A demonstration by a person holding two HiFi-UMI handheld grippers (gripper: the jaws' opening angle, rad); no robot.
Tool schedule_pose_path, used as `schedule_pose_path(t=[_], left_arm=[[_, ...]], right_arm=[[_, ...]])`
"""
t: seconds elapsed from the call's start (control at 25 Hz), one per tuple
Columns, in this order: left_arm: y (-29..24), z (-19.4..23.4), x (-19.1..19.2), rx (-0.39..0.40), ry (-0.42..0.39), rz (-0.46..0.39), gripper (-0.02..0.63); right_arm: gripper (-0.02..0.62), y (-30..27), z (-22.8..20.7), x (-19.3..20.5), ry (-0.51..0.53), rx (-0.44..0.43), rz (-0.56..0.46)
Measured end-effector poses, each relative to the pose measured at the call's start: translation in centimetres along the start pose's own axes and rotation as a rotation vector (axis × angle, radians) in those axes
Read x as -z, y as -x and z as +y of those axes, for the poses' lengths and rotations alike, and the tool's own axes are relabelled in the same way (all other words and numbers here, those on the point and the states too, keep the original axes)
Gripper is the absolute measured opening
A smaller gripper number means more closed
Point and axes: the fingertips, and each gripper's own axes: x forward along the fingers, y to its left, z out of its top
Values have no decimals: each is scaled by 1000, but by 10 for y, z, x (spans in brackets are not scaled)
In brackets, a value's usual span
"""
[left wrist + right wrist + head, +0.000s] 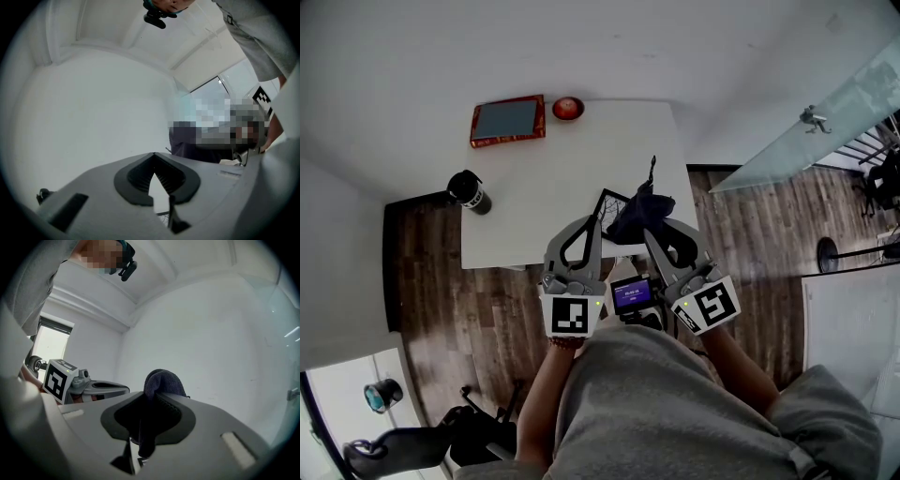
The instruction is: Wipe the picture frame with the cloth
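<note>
A black-framed picture [613, 205] sits at the near edge of the white table [581, 155], partly under a dark cloth [641, 212]. My right gripper [650, 232] is shut on that cloth, which bunches out past its tips as a dark lump [161, 379] in the right gripper view. My left gripper [597, 221] hovers just left of the frame with its jaws shut and nothing pinched; its tips [152, 155] meet against the bare wall. Both grippers point roughly level, side by side. From the right gripper view I see the left gripper [111, 388] alongside.
A red-framed picture [507, 120] and a red bowl [568, 108] lie at the table's far left. A black bottle [470, 192] stands at its left edge. Wood floor surrounds the table, and a glass panel [806, 131] is at the right.
</note>
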Motion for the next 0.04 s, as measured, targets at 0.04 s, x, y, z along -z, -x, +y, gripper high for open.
schedule_pose_path(t=[0.04], left_arm=[[0, 2, 0, -2, -2, -2, 2]], right_arm=[[71, -2, 0, -1, -3, -2, 0]])
